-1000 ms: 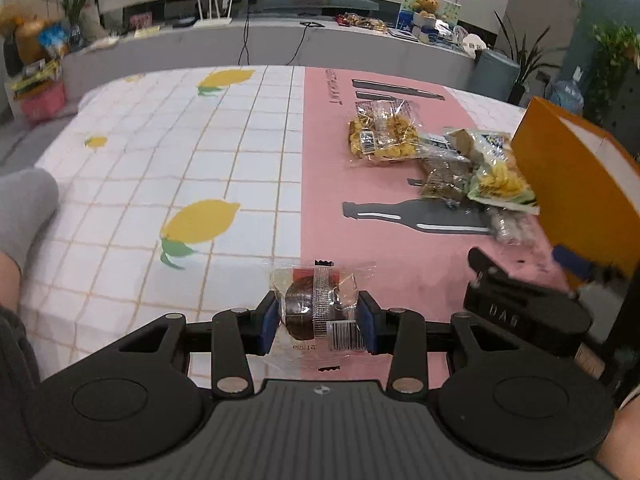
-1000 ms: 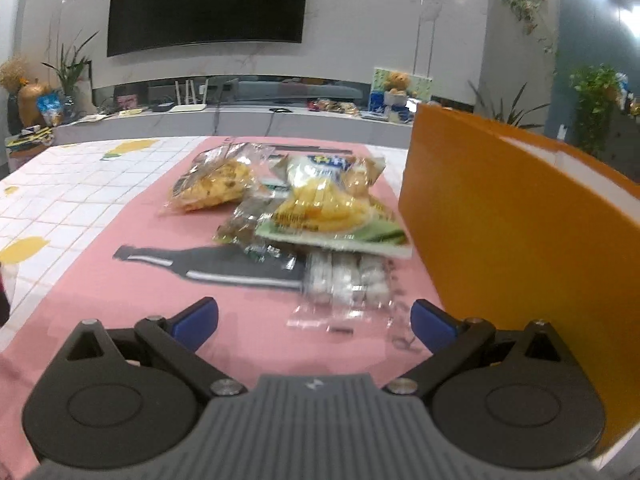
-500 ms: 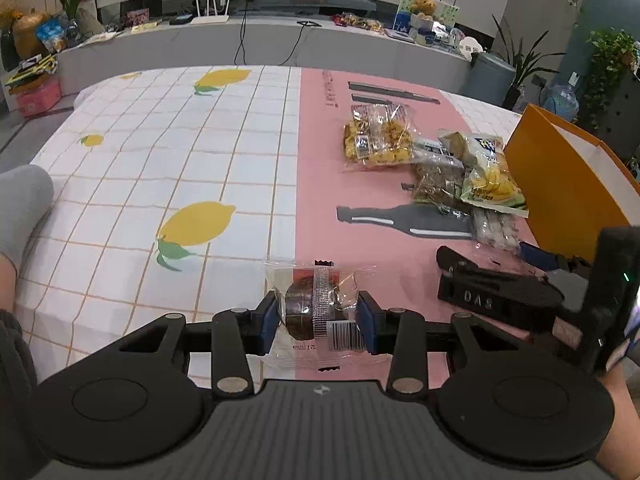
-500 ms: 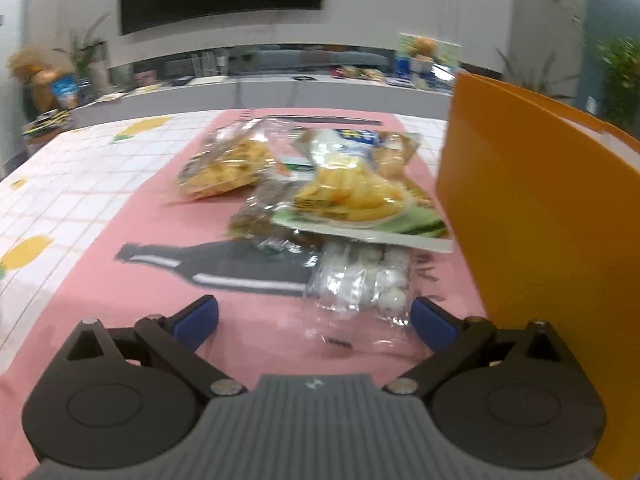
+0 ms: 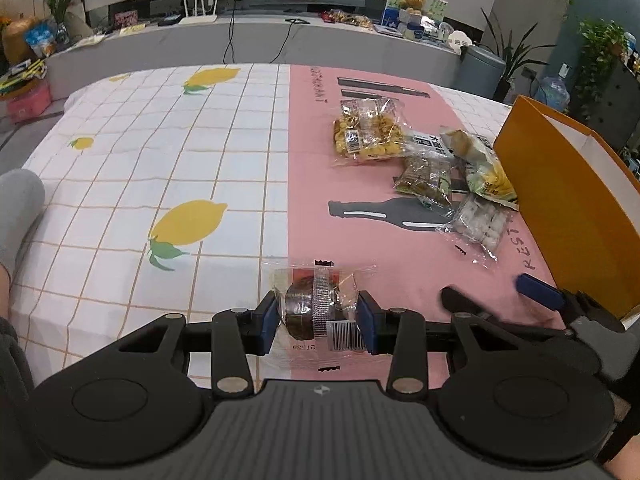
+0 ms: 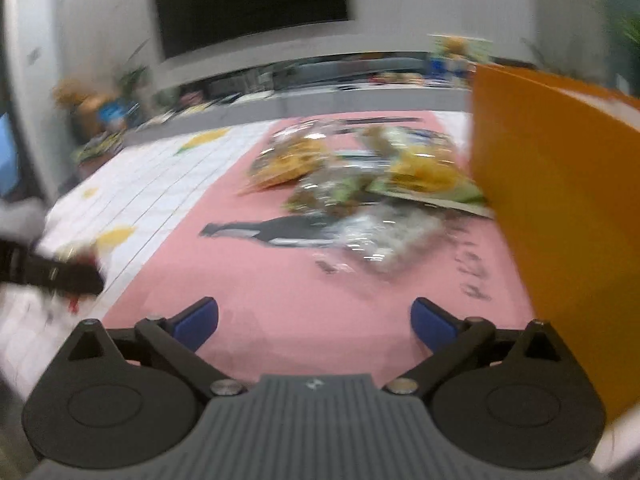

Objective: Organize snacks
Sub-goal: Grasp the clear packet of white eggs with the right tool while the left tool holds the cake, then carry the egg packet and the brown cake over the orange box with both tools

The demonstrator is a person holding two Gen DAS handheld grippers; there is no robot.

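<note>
Left gripper pinching wrapped chocolate cake, held just above tablecloth, well apart from orange box | right gripper jaws opening, nothing between them, just beside orange box | snack packets heaped touching orange box

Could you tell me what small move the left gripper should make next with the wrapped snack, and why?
Probably carry it right, toward the orange box. The left gripper is shut on the wrapped chocolate cake, while the other snack packets lie beside that box. The right gripper, jaws opening with nothing between them, sits in that path, so go above it.
</note>
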